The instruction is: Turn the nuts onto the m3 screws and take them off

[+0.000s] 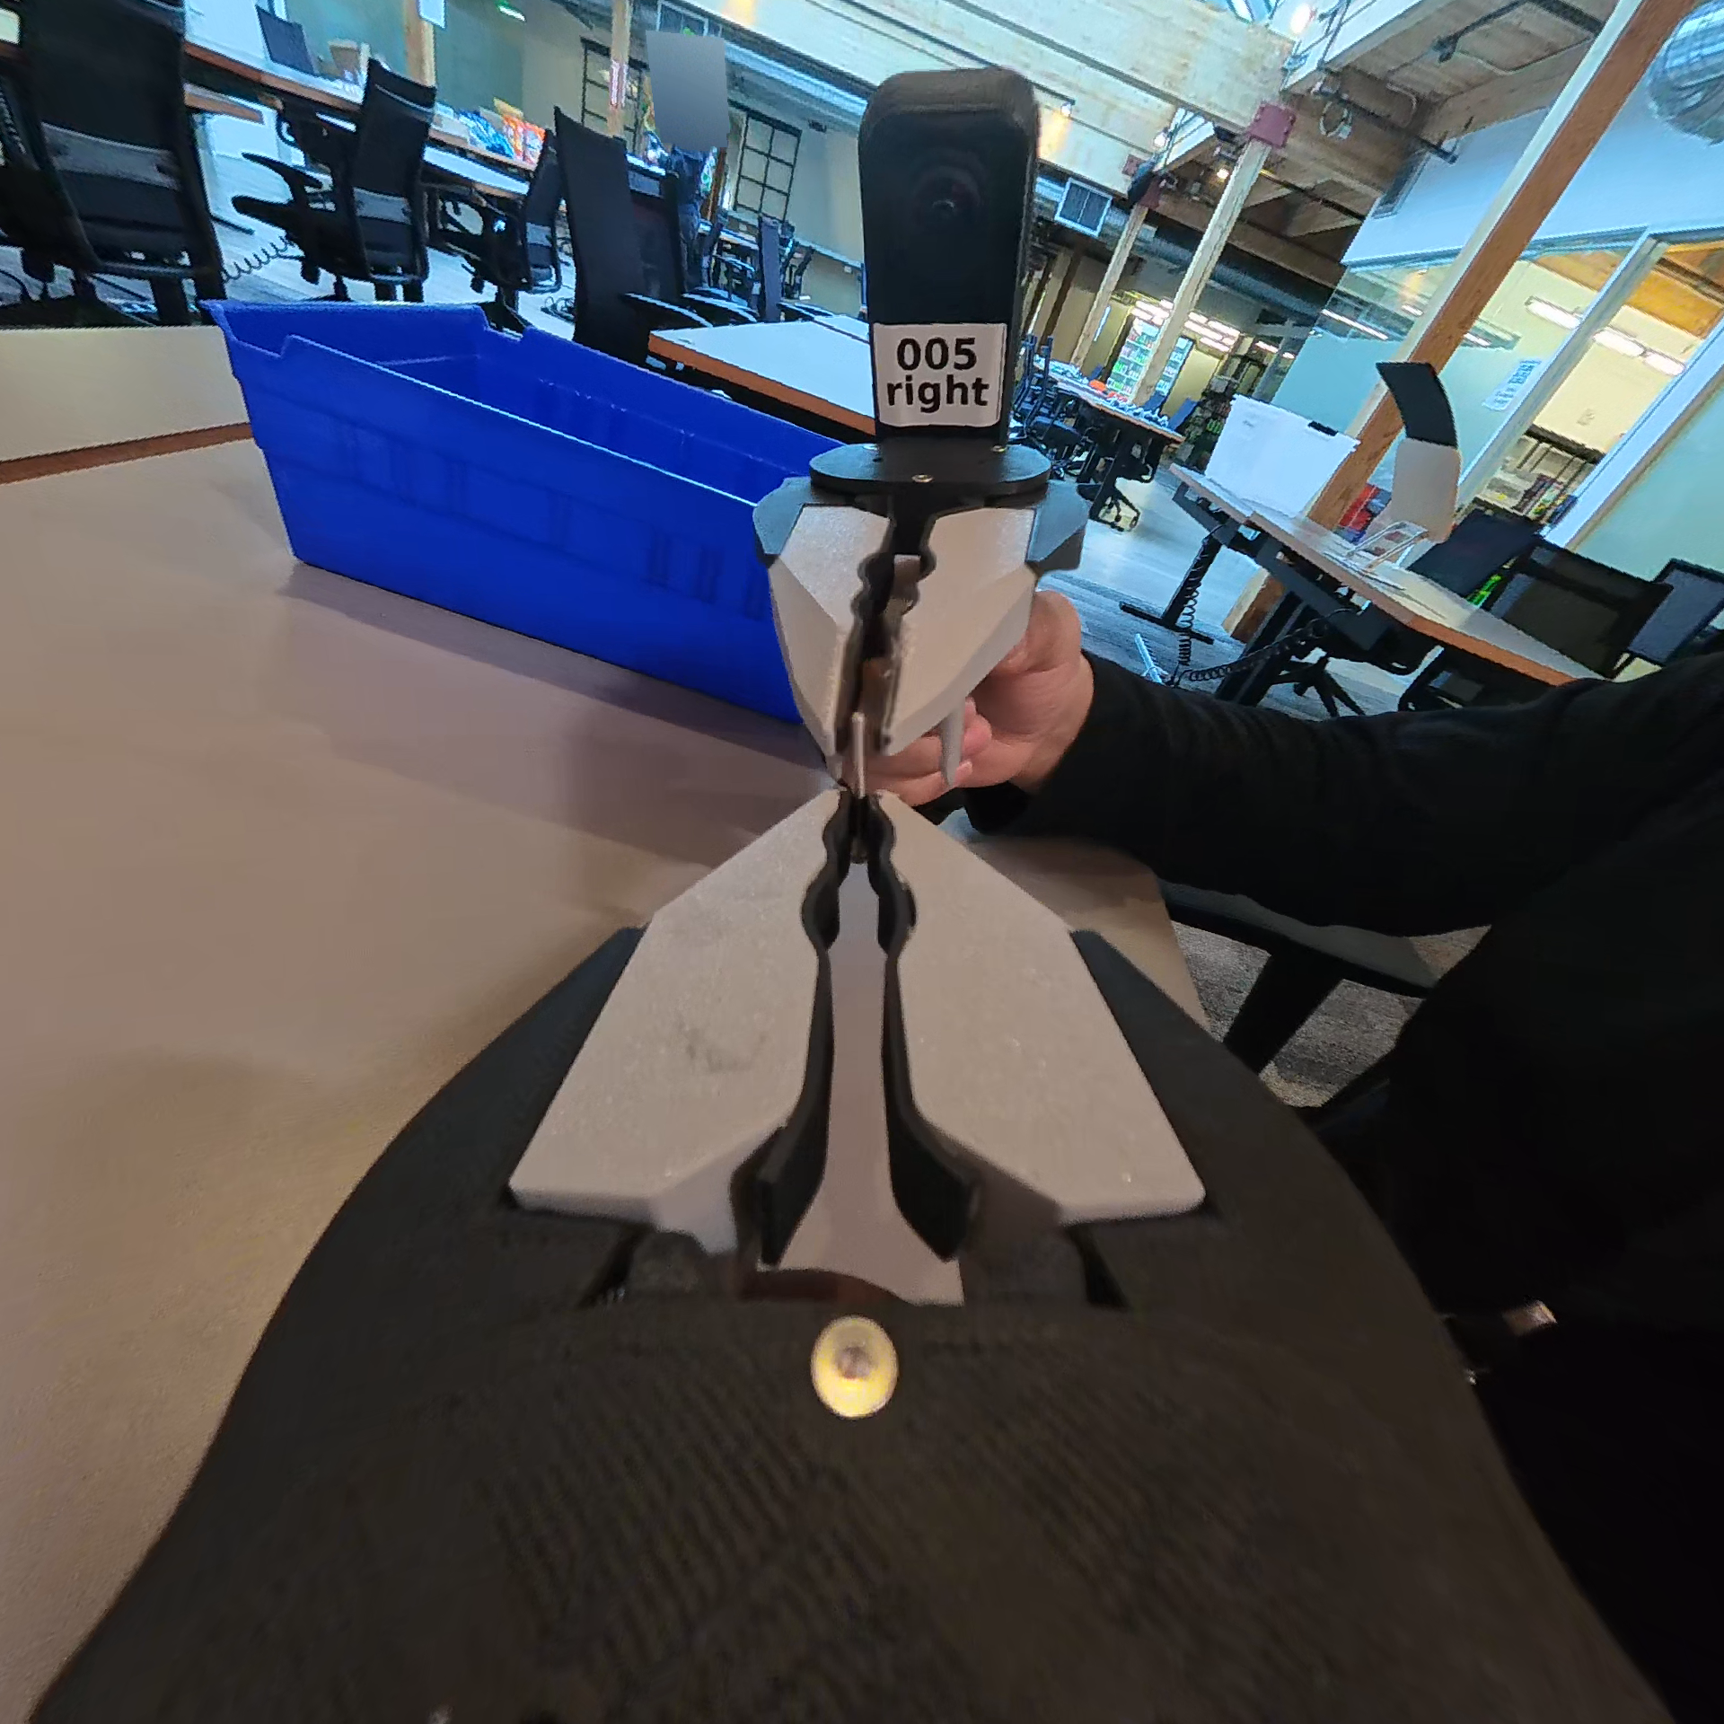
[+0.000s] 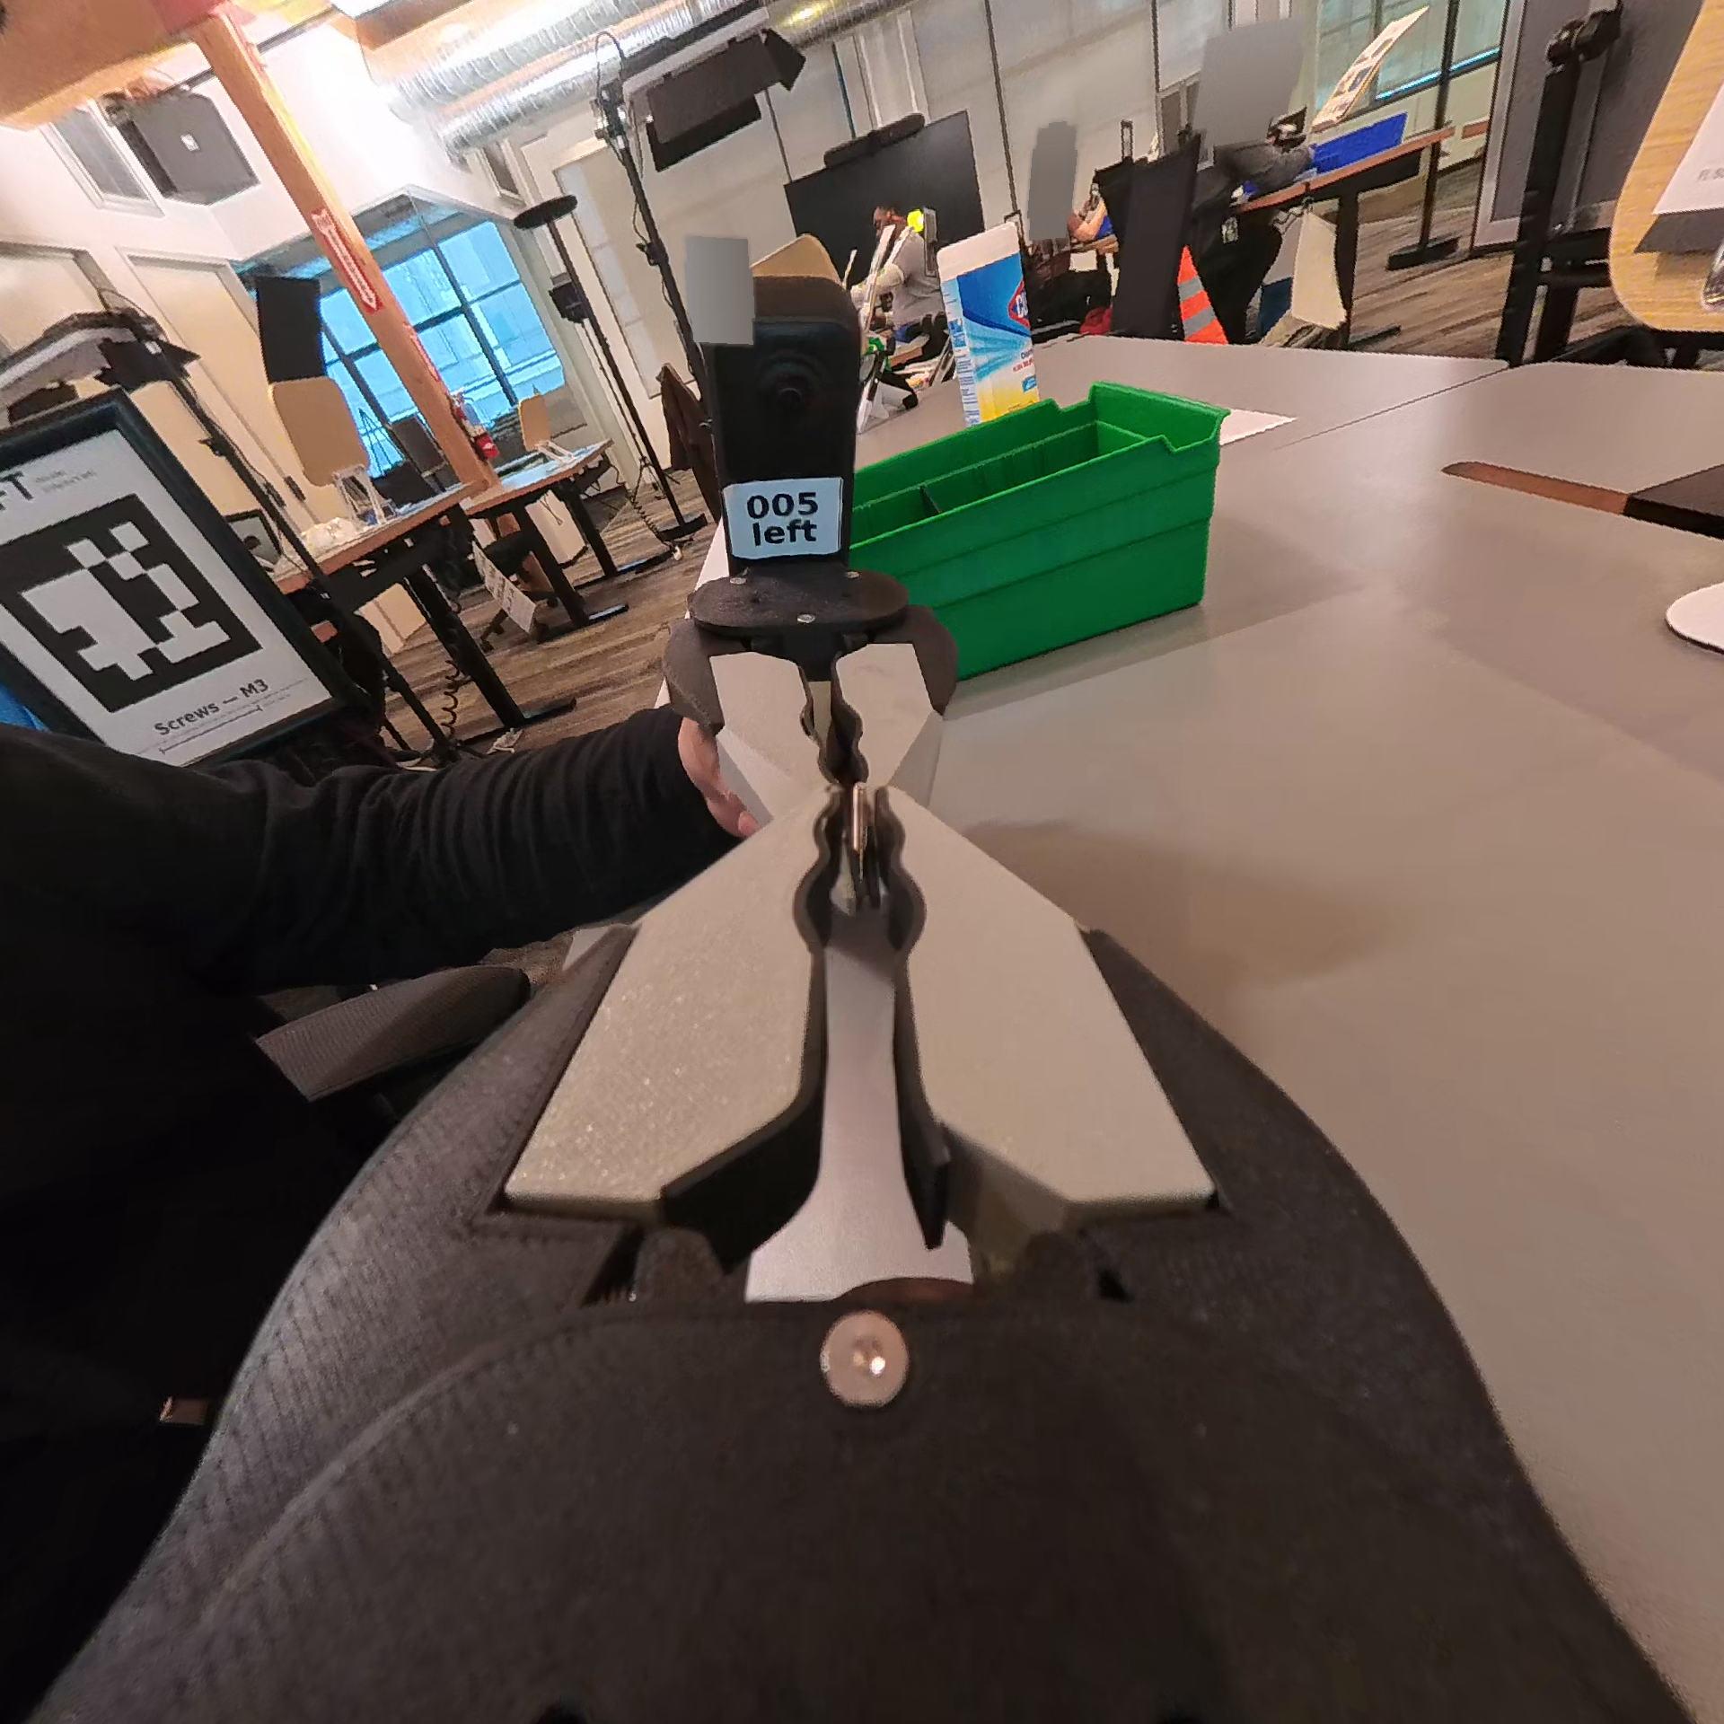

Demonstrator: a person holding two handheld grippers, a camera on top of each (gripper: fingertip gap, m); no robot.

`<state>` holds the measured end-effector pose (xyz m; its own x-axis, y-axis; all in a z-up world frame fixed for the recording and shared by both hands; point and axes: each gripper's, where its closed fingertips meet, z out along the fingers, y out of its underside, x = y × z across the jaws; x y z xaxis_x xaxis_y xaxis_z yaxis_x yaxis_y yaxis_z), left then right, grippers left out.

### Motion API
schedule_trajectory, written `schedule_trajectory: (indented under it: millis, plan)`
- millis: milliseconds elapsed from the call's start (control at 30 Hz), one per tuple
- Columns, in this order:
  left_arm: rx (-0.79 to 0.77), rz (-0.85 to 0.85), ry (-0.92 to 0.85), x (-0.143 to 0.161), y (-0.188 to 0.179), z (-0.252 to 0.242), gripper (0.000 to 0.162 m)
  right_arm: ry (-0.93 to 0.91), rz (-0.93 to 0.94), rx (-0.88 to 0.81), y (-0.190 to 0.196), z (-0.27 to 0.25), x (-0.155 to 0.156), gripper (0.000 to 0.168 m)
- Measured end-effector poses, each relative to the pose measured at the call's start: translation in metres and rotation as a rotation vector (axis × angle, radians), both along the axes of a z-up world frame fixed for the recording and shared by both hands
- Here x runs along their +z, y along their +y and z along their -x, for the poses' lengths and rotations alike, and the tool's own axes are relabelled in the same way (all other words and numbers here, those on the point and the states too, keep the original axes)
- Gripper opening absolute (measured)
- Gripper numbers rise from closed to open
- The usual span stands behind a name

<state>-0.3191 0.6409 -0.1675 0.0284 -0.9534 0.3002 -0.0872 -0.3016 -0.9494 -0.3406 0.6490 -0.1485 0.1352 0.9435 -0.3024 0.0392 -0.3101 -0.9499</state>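
Note:
My two grippers meet tip to tip above the grey table (image 1: 280, 840). My right gripper (image 1: 866, 746) comes in from across, held by a hand, and is shut on a thin silver screw (image 1: 857, 746) that points down at my left gripper (image 1: 854, 810). My left gripper is shut at its tips right against the screw's end. The nut is hidden between its pads. In the right wrist view my right gripper (image 2: 856, 821) is shut on the silver screw (image 2: 856, 828), and my left gripper (image 2: 842, 767) faces it, shut and touching.
A blue bin (image 1: 485, 466) stands on the table behind the right gripper. A green divided bin (image 2: 1045, 541) and a wipes canister (image 2: 989, 326) stand behind the left gripper. A framed marker sign (image 2: 140, 597) is at left. Black sleeves (image 1: 1306, 774) reach in from the table's edge. The grippers are tip to tip, or close to it.

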Motion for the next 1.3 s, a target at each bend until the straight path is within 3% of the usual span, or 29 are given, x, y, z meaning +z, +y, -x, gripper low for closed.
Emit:
schedule_trajectory:
  millis: [200,400,533,767,1000,1300]
  plan:
    - [0.053,-0.040,-0.042,0.012,0.012,0.017,0.000,0.004,-0.007,-0.054,0.010,-0.009,0.002,0.008]
    - [0.095,-0.144,-0.011,0.009,0.023,0.033,0.000,-0.312,-0.041,-0.018,0.007,0.006,-0.060,0.014]
    - [0.016,-0.236,0.012,-0.002,0.014,0.039,0.000,-0.457,-0.126,0.044,-0.001,0.015,-0.089,0.015]
    - [-0.057,-0.261,-0.022,-0.009,0.012,0.050,0.000,-0.526,-0.187,0.110,0.008,0.024,-0.104,0.013]
    - [0.003,-0.283,-0.008,-0.009,0.024,0.052,0.000,-0.641,-0.249,0.147,0.012,0.033,-0.121,0.009]
    - [0.010,-0.283,0.005,-0.011,0.028,0.051,0.000,-0.642,-0.244,0.142,0.013,0.034,-0.121,0.010]
